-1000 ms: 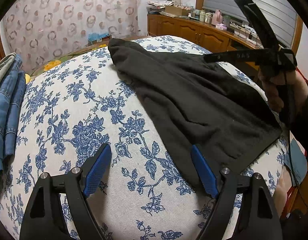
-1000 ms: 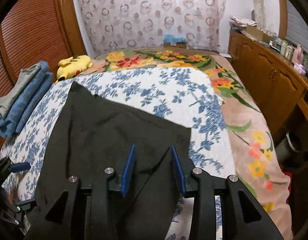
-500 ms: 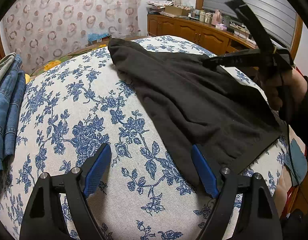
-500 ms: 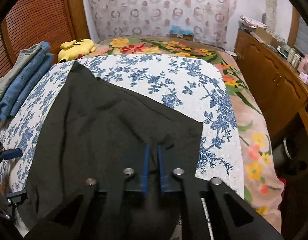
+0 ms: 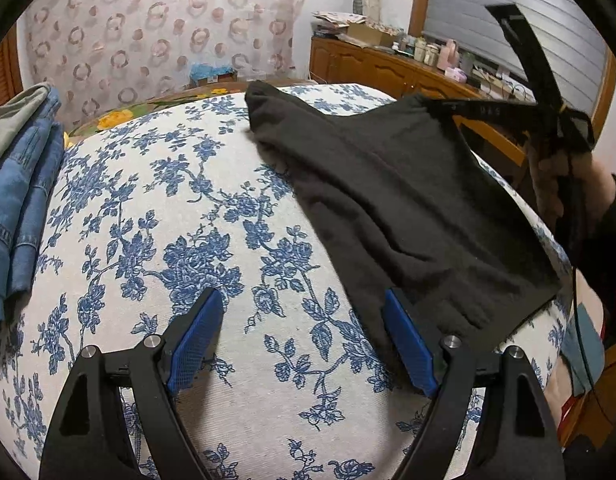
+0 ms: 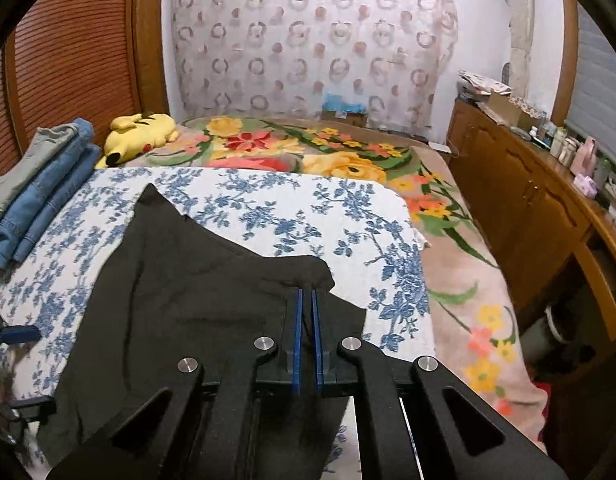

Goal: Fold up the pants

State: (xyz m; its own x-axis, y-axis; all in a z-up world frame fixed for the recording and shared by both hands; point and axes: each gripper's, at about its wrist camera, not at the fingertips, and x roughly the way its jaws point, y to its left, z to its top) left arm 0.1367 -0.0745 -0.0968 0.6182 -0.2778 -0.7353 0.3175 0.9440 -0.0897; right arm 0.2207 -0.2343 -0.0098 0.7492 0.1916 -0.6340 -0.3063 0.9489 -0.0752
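Observation:
Dark pants (image 5: 395, 200) lie on a bed cover with blue flowers (image 5: 180, 216). My right gripper (image 6: 306, 300) is shut on the right edge of the pants (image 6: 196, 292) and lifts it off the cover. In the left wrist view the right gripper (image 5: 439, 104) holds that edge up at the upper right. My left gripper (image 5: 304, 312) is open and empty, low over the cover, with its right finger (image 5: 407, 344) at the pants' near edge.
Folded jeans and a grey garment (image 6: 36, 184) are stacked at the bed's left side. A yellow plush toy (image 6: 142, 134) lies on the flowered blanket (image 6: 308, 152) beyond. A wooden cabinet (image 6: 523, 200) with clutter runs along the right wall.
My right gripper closed on the pants' right edge and raised it, bunching the cloth. My left gripper stayed open and nearly still.

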